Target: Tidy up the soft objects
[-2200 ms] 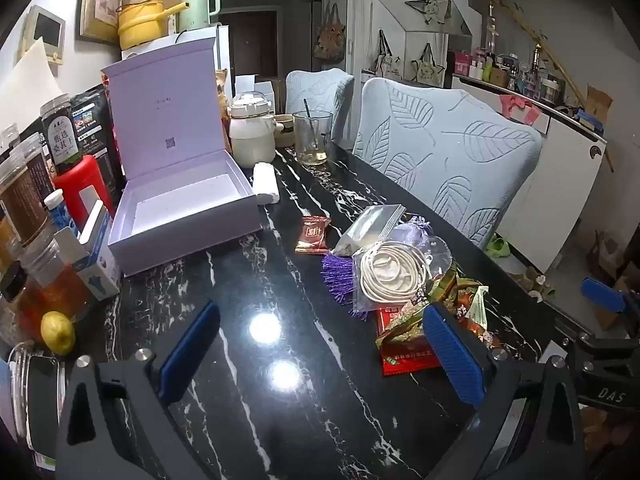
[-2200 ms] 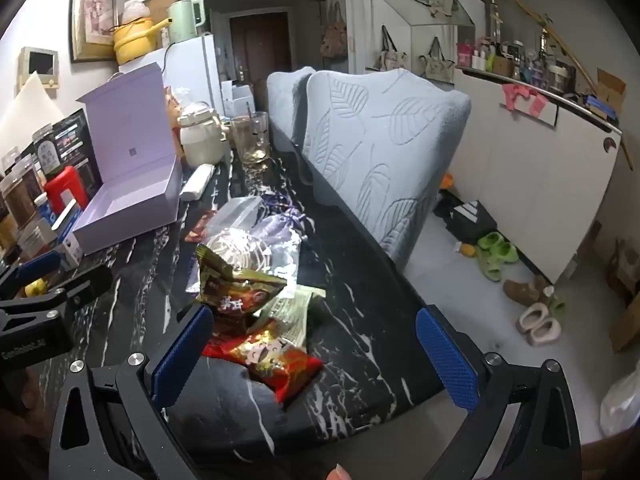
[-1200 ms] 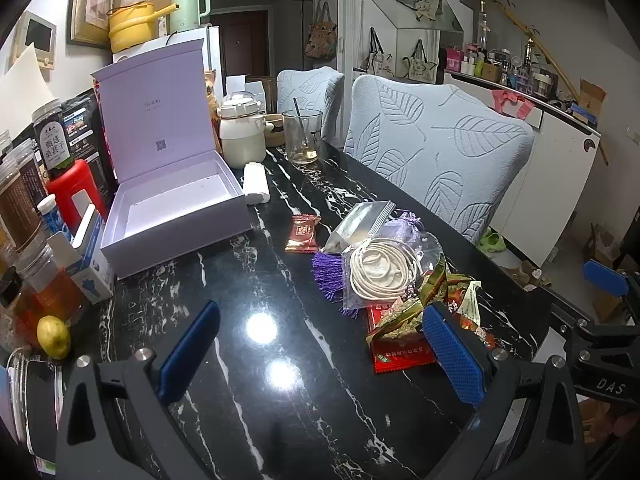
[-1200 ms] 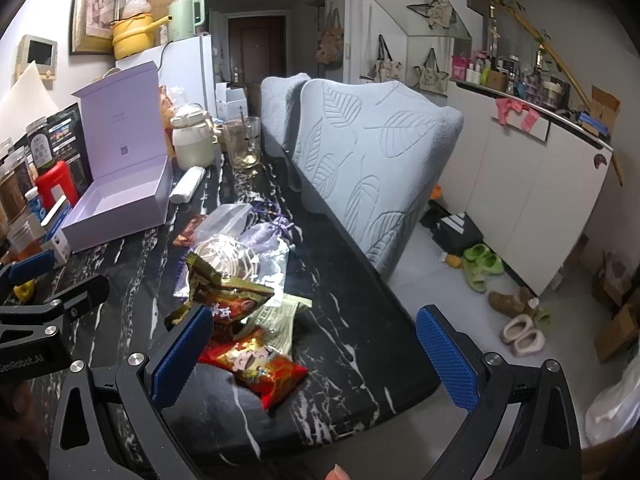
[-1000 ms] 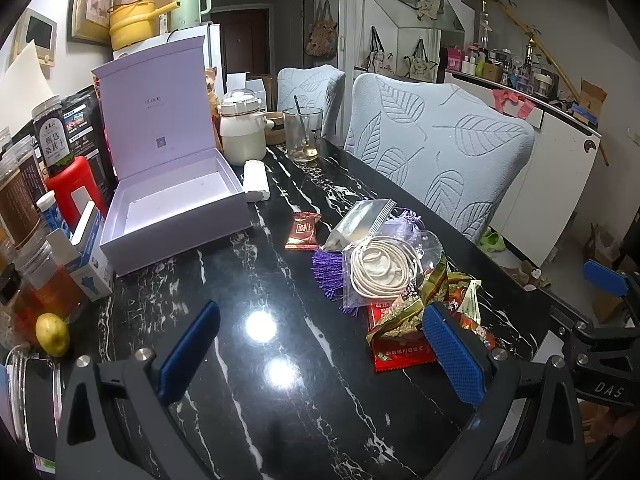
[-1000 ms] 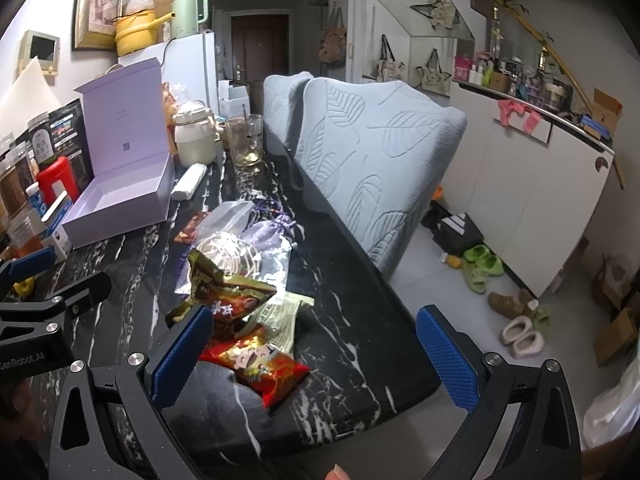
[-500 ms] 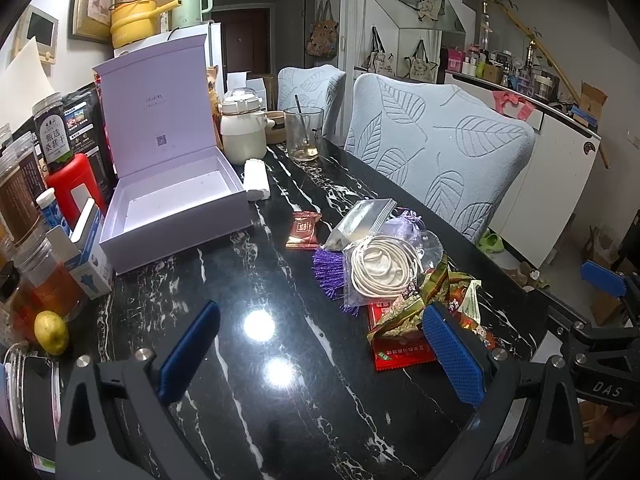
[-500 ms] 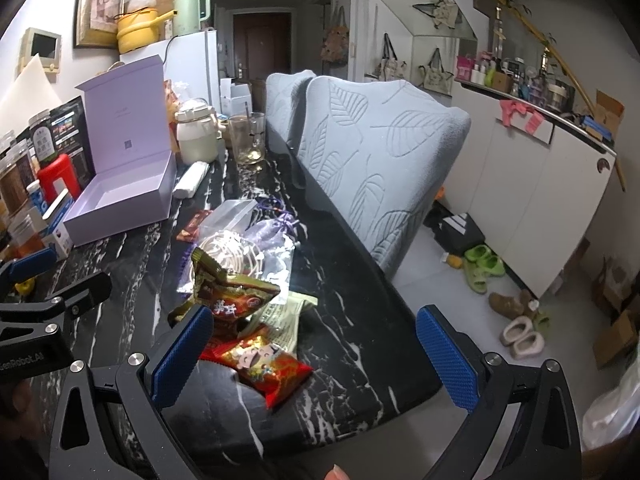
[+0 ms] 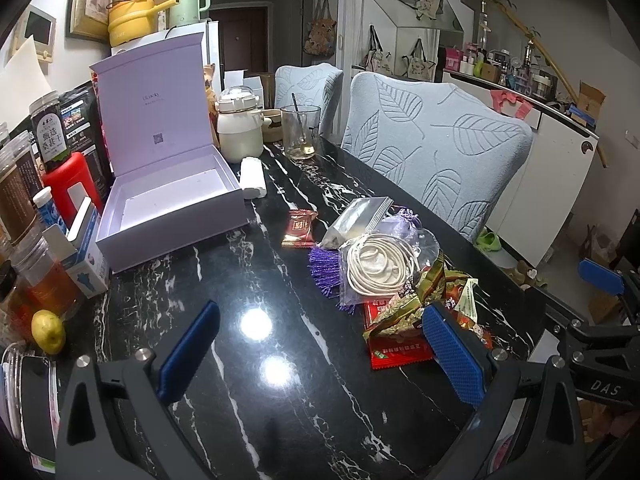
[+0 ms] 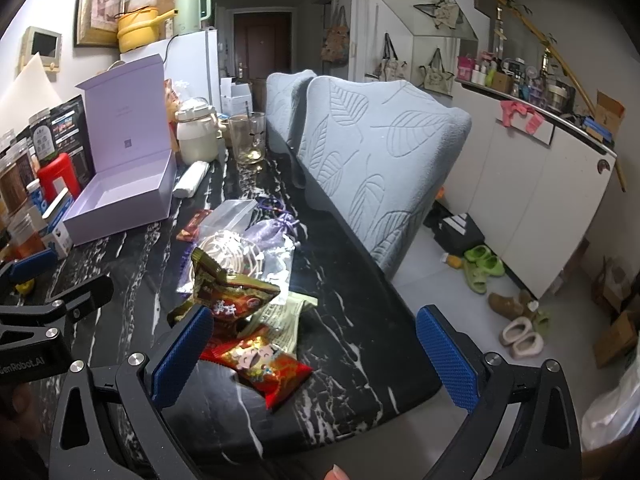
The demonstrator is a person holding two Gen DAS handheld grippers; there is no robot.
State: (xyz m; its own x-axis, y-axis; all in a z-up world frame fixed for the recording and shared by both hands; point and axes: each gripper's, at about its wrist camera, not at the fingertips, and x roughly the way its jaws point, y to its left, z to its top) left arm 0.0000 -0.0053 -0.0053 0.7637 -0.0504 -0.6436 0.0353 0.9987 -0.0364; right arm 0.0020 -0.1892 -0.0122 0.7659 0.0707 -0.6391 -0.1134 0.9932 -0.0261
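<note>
A pile of soft packets lies on the black marble table: a clear bag of coiled white cord, a purple tassel, a lilac pouch, a zip bag, red and brown snack wrappers, and a small red candy packet. An open lilac box stands empty at the left. My left gripper hovers open over bare tabletop, its right pad beside the wrappers. My right gripper is open at the table's near corner, just before the wrappers.
Jars, a red canister and a lemon crowd the left edge. A white pot, a glass and a white roll stand behind. Leaf-patterned chairs line the right side; shoes lie on the floor.
Both grippers have drifted only slightly; the views shifted a little. Nothing on the table has moved and both grippers stay open.
</note>
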